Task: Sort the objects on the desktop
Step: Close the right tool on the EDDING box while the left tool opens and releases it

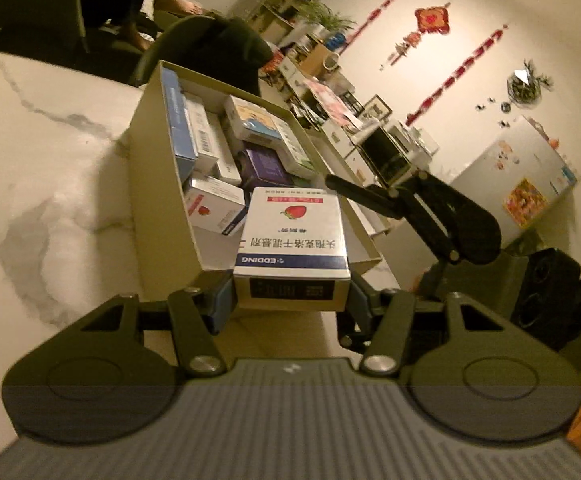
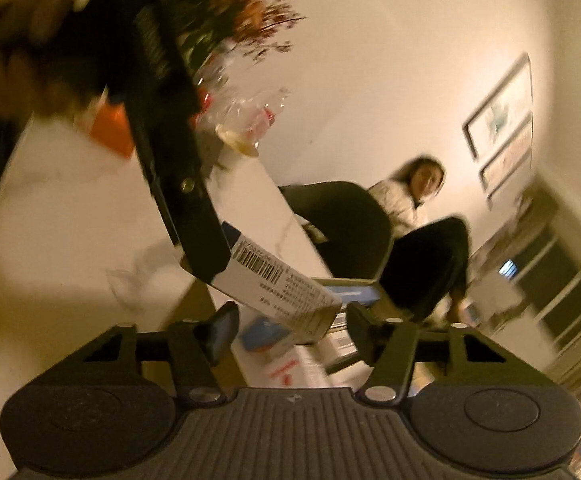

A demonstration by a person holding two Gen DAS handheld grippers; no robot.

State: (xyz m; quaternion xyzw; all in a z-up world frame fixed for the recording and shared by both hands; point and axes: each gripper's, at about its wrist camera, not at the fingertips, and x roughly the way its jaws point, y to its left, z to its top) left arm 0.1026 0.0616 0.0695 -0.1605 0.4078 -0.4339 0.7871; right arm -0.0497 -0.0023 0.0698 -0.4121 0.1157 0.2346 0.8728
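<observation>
White medicine carton (image 1: 292,236) w/ strawberry graphic and blue "EDDING" band sits just over the near end of an open cardboard box (image 1: 158,208) of cartons on the marble table (image 1: 38,152). Left tool (image 1: 290,300): narrow, pads clamping carton at 3 and 9 o'clock. Right tool (image 2: 286,326): half-open, carton's barcoded end (image 2: 278,284) betw. its fingers, contact unclear (blur).

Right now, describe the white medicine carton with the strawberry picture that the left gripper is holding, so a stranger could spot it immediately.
Start at the open beige cardboard box full of medicine cartons on the white marble table. At the box's near end, the left gripper clamps a white carton with a red strawberry and a blue EDDING band. A similar strawberry carton lies inside the box; this one is held above it.
</observation>
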